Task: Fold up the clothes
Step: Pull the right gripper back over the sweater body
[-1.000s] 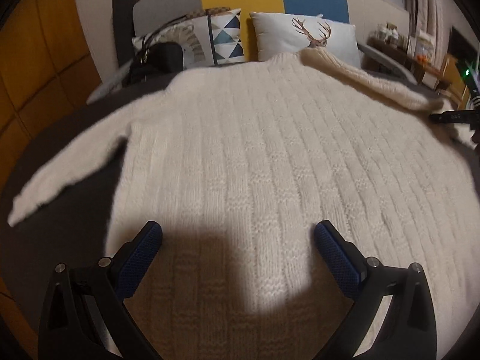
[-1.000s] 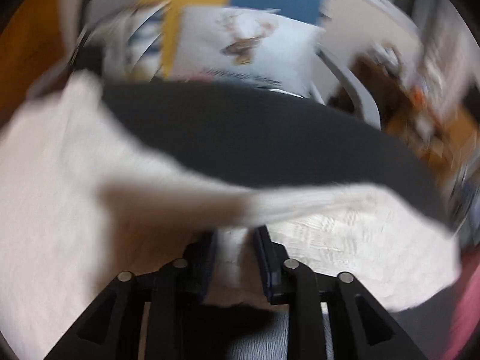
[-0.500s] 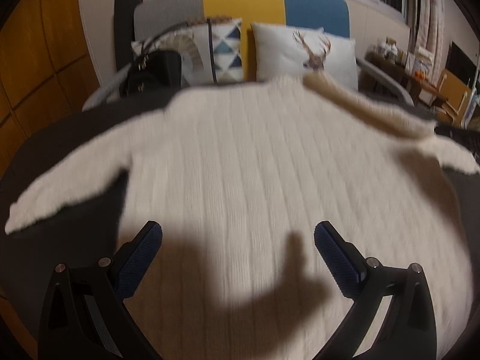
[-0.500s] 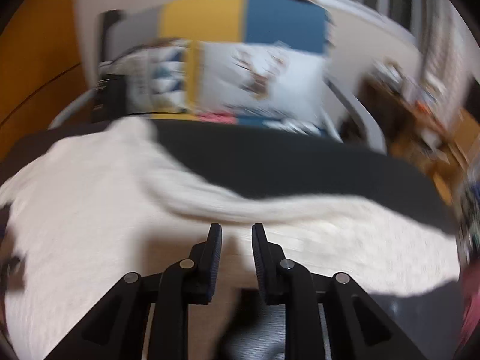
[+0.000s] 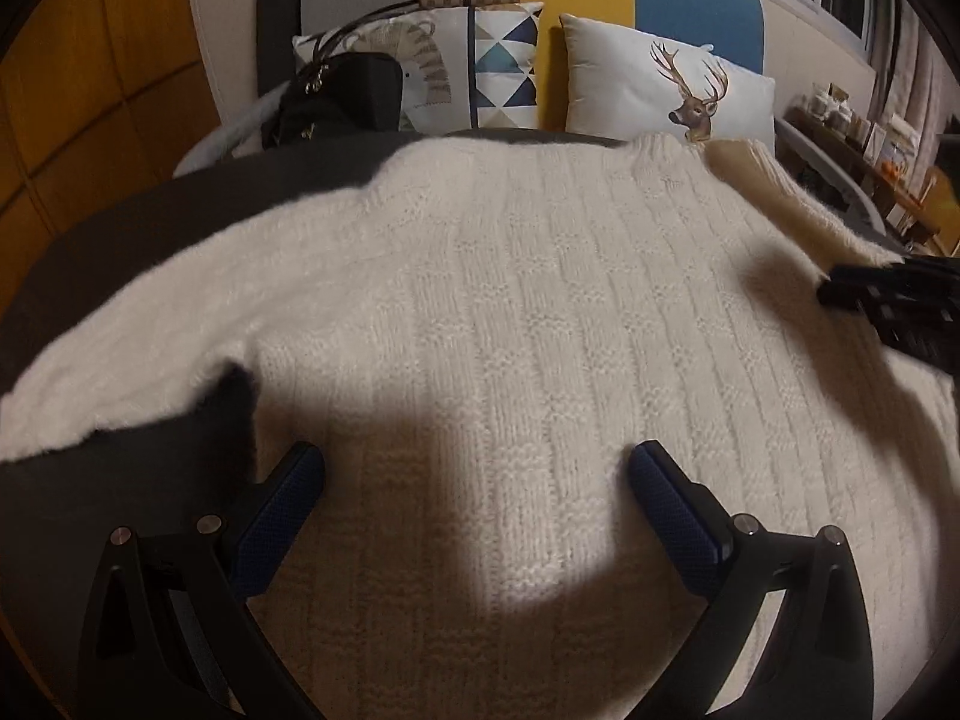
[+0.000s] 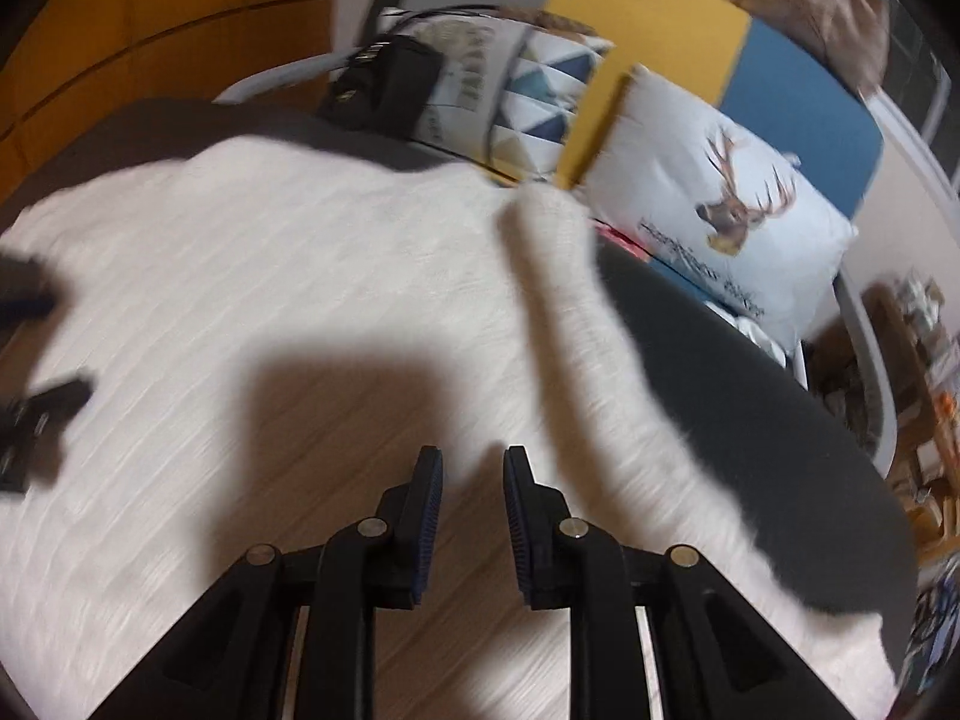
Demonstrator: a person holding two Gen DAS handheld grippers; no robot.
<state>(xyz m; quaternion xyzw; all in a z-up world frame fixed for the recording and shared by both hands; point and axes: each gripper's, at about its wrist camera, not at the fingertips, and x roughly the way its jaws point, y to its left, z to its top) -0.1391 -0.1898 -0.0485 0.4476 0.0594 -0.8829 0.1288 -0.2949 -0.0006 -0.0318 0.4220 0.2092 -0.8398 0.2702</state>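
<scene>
A cream knitted sweater [image 5: 510,300] lies flat on a dark bedspread [image 5: 120,228], neck toward the pillows. Its left sleeve [image 5: 120,348] stretches out to the left. The other sleeve [image 6: 576,324] lies folded in along the sweater's right side. My left gripper [image 5: 477,468] hovers wide open over the lower left of the sweater, with nothing between its fingers. My right gripper [image 6: 472,468] hangs over the sweater's body [image 6: 270,300], jaws a narrow gap apart and holding nothing. In the left wrist view the right gripper [image 5: 888,294] shows at the right edge.
At the head of the bed stand a deer pillow [image 5: 672,90], a triangle-pattern pillow [image 5: 480,72] and a black handbag [image 5: 342,96]. A shelf with small items [image 5: 864,138] stands to the right. An orange padded wall [image 5: 90,90] runs along the left.
The right gripper has let go of the sleeve it held, which now lies along the sweater's right side. That gripper has swung left over the body and rolled. The left gripper has shifted toward the left sleeve.
</scene>
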